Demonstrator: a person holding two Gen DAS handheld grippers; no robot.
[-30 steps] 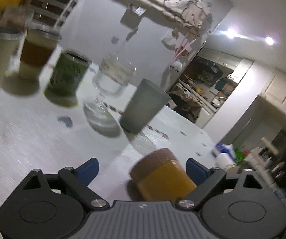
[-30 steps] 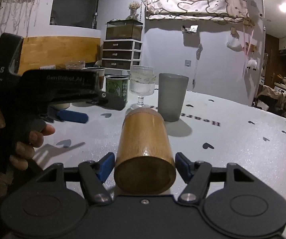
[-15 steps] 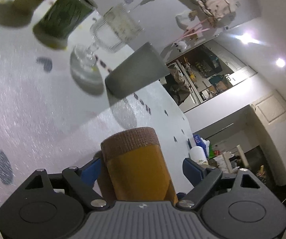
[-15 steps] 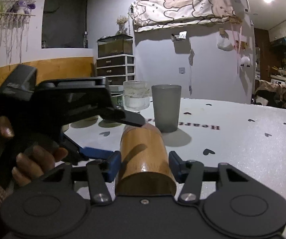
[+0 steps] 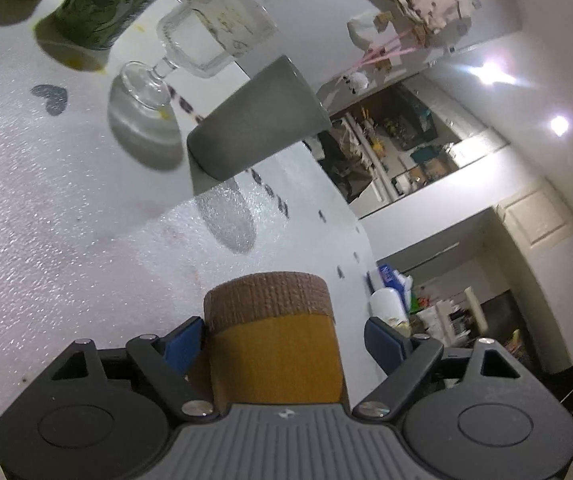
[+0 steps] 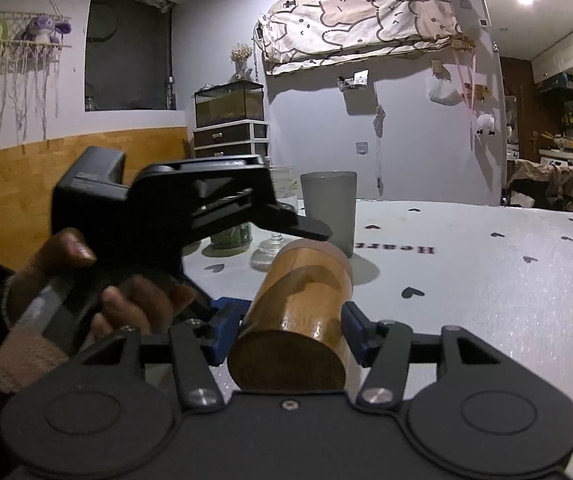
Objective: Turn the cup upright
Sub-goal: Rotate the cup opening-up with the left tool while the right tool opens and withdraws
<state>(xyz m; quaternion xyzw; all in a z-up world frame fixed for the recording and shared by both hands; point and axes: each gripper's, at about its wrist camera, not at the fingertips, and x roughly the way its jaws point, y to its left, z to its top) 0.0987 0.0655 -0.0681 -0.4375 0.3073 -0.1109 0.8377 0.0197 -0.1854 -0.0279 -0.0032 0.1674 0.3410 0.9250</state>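
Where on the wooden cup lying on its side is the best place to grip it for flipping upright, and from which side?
Grip the wooden cup across its smooth cylindrical wall near mid-length, pads on opposite sides, coming from the flat closed end as the right gripper does. It is tilted, far end raised, and the round body suits a straddling pinch. The left gripper already brackets it from the ribbed dark band end, jaws apart.

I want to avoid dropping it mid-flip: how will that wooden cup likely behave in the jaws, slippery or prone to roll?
The wooden cup is a smooth, glossy cylinder, so it may slip between the blue pads. Its round wall suggests it would roll if let go on the table. It looks rigid, so a firm squeeze probably won't deform it.
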